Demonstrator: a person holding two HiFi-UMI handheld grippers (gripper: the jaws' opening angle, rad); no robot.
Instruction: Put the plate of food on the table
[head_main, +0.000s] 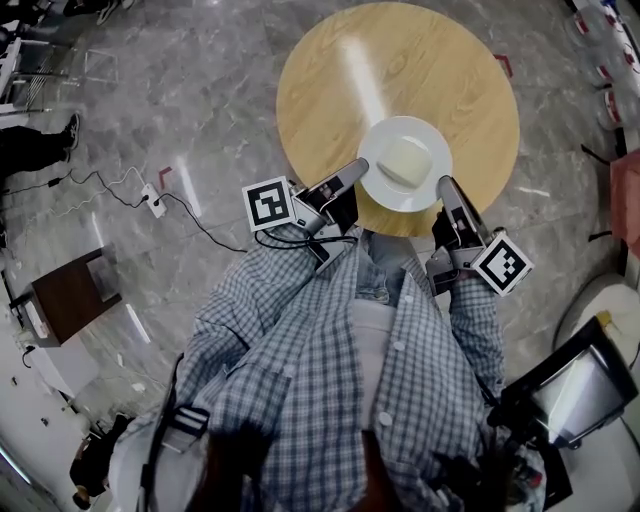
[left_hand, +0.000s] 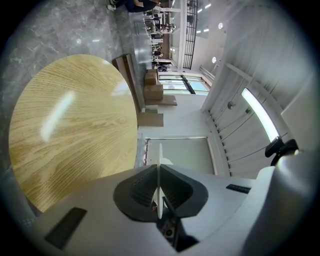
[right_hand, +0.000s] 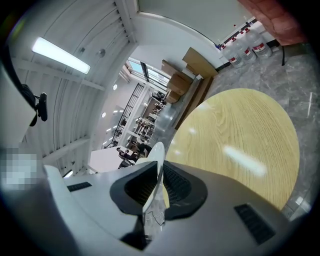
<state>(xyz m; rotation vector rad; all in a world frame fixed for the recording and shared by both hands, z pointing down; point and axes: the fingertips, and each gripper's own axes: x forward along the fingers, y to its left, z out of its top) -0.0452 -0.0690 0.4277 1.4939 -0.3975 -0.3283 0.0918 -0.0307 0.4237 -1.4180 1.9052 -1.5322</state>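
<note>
A white plate carrying a pale block of food sits over the near edge of the round wooden table; I cannot tell whether it touches the wood. My left gripper is shut on the plate's left rim and my right gripper is shut on its right rim. In the left gripper view the plate's rim shows edge-on between the pads of the left gripper, with the table to the left. The right gripper view shows the plate's rim pinched by the right gripper, the table beyond.
On the grey marble floor to the left lie cables and a power strip, with a dark wooden stand nearer. A black-framed object stands at lower right and water bottles at top right. Someone's shoe shows far left.
</note>
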